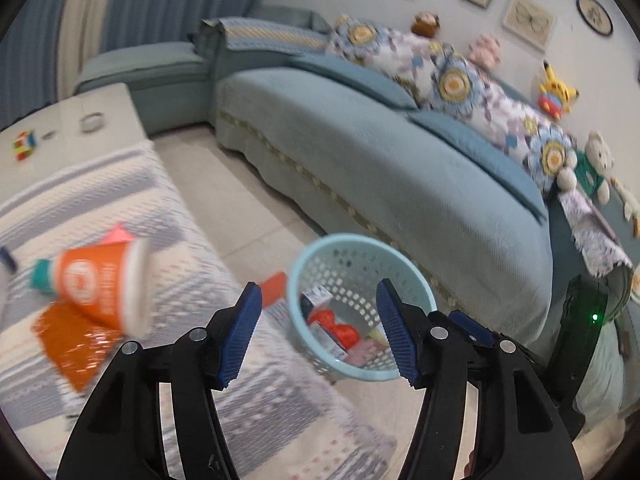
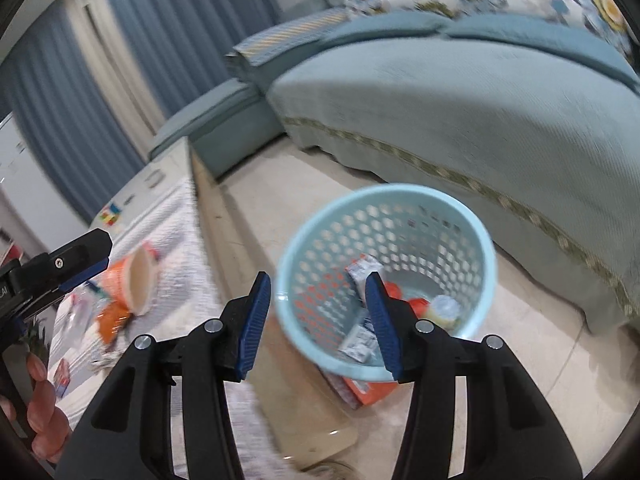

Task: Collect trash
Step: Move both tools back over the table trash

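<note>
Now | your left tool (image 1: 320,332) and right tool (image 2: 320,326): jaws apart, nothing held | orange cup (image 1: 100,286) on its side on counter (image 1: 168,216), basket (image 2: 384,280) on floor | risk: cup may roll off when nudged.

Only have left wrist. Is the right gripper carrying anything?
Observer: The right wrist view shows something clear and blurred between the right gripper pads, over the basket. I can't tell whether it's gripped.
Operator: Orange cup, anything inside?
Observer: Its mouth faces the right camera, and the inside looks empty.
Operator: Anything in the basket I'm missing?
Observer: A round pale tub sits near the bottom, by the right-hand pad.
</note>
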The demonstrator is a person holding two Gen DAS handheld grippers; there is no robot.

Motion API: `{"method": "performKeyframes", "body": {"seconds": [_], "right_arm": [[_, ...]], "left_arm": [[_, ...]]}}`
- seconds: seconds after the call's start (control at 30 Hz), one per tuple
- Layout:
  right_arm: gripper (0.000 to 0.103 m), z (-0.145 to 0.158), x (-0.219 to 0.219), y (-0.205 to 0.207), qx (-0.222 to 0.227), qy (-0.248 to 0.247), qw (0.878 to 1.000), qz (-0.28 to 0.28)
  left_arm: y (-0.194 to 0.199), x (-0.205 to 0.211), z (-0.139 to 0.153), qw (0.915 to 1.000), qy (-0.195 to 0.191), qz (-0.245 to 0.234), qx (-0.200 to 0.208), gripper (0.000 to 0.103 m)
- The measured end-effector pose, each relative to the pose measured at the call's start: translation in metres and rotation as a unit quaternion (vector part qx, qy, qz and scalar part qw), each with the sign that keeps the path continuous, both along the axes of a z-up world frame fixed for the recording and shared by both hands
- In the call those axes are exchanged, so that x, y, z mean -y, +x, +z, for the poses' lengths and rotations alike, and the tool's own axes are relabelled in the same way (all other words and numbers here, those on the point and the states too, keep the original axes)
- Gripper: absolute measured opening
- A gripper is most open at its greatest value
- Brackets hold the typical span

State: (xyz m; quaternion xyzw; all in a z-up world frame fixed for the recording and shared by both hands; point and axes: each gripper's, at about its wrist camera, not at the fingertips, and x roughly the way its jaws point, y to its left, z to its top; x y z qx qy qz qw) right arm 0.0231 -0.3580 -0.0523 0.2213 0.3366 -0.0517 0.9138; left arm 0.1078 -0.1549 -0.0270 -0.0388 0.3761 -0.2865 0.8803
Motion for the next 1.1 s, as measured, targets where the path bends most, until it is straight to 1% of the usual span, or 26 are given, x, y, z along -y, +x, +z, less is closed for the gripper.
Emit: {"method": "performKeyframes", "body": {"seconds": [0.13,0.27,0.33,0.37,0.47,0.6,0.67,0.73,0.77,0.8,0.83,0.87,0.9,0.93,1.0,1.1], "right_arm": [[0.046,0.025,-0.039,0.003,0.023,-0.015,0.999,0.039],[0.046,0.043,-0.076,0.007,0.037,-0.025,0.996,0.073],[0.046,0.049,-0.1,0.01,0.042,-0.034,0.994,0.093],[0.046,0.051,-0.111,0.012,0.044,-0.038,0.993,0.102],[0.046,0.055,-0.14,0.019,0.046,-0.043,0.99,0.129],[0.046,0.054,-0.178,0.024,0.044,-0.055,0.984,0.163],[0.046,0.052,-0.196,0.027,0.042,-0.059,0.982,0.176],[0.046,0.049,-0.212,0.028,0.043,-0.067,0.98,0.183],[0.046,0.048,-0.219,0.027,0.046,-0.074,0.979,0.185],[0.046,0.045,-0.228,0.025,0.05,-0.086,0.978,0.183],[0.046,0.043,-0.234,0.024,0.051,-0.092,0.977,0.183],[0.046,0.041,-0.24,0.025,0.05,-0.094,0.977,0.187],[0.046,0.037,-0.246,0.026,0.045,-0.092,0.976,0.192],[0.046,0.034,-0.251,0.027,0.041,-0.089,0.976,0.197],[0.046,0.029,-0.256,0.03,0.034,-0.089,0.975,0.202],[0.046,0.025,-0.261,0.031,0.028,-0.092,0.974,0.206]], "left_arm": [[-0.01,-0.051,0.024,0.9989,-0.018,0.039,0.02,0.057],[-0.018,-0.109,0.042,0.995,-0.038,0.085,0.035,0.057],[-0.024,-0.144,0.048,0.9911,-0.044,0.118,0.041,0.057],[-0.025,-0.155,0.051,0.9895,-0.047,0.13,0.043,0.057],[-0.032,-0.208,0.054,0.9809,-0.055,0.181,0.045,0.057],[-0.042,-0.281,0.045,0.9634,-0.049,0.261,0.037,0.057],[-0.046,-0.311,0.037,0.9537,-0.034,0.297,0.03,0.058],[-0.05,-0.345,0.021,0.9374,-0.006,0.348,0.014,0.058],[-0.051,-0.359,0.013,0.93,0.004,0.368,0.004,0.058],[-0.052,-0.376,0.002,0.9208,0.013,0.39,-0.01,0.058],[-0.053,-0.388,-0.006,0.914,0.019,0.405,-0.021,0.061],[-0.055,-0.402,-0.015,0.9061,0.026,0.421,-0.031,0.066],[-0.056,-0.415,-0.025,0.8955,0.033,0.442,-0.043,0.069],[-0.058,-0.424,-0.034,0.8888,0.035,0.454,-0.053,0.07],[-0.057,-0.44,-0.052,0.8828,0.033,0.462,-0.078,0.07],[-0.051,-0.446,-0.07,0.8823,0.034,0.457,-0.108,0.07]]}}
